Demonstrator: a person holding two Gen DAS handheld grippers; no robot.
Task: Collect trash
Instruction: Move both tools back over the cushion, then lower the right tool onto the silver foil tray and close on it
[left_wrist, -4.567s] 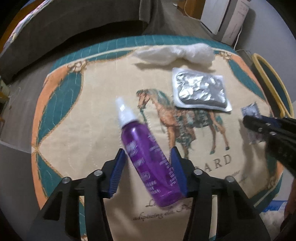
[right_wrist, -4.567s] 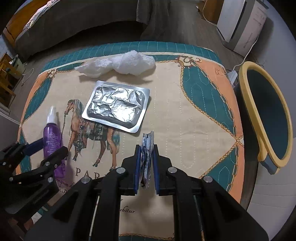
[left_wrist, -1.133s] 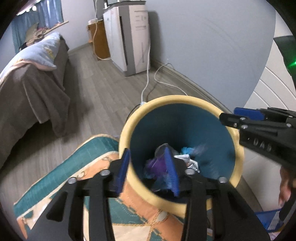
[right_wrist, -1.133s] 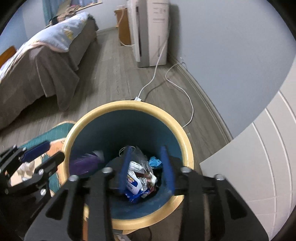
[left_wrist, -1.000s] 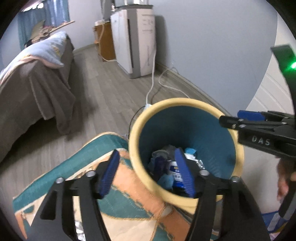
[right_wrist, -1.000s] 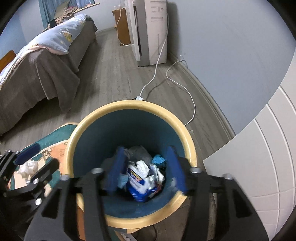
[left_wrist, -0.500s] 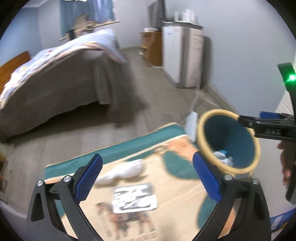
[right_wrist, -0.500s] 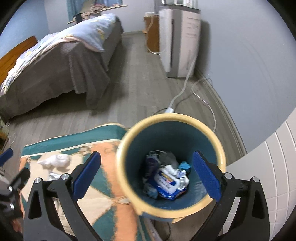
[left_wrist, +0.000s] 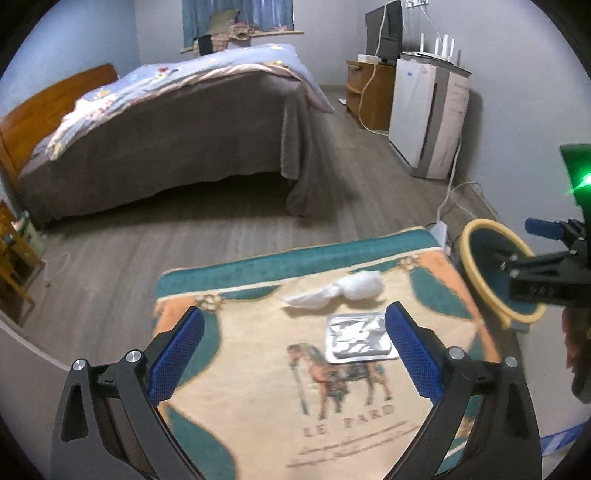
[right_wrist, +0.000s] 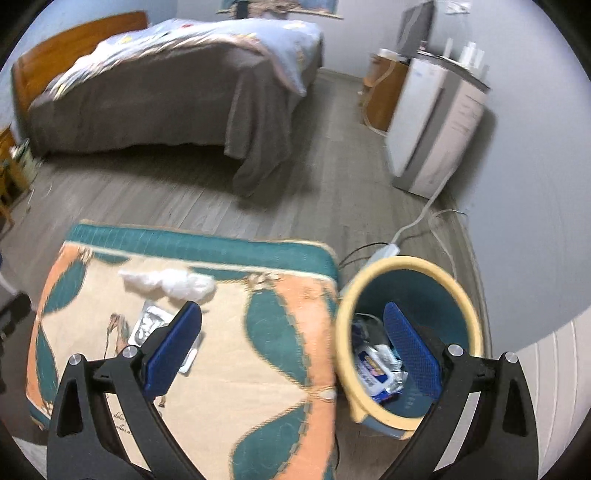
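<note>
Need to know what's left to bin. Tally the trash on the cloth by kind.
White crumpled wad: 1
Silver foil tray: 1
Total: 2

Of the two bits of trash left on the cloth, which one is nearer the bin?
The white wad. It lies at the cloth's far edge, closer to the bin than the foil tray.

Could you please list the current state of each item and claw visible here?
left claw: open, empty
right claw: open, empty
foil tray: crumpled, lying on the cloth
white wad: lying on the cloth, behind the tray
trash bin: upright beside the table, holding trash
</note>
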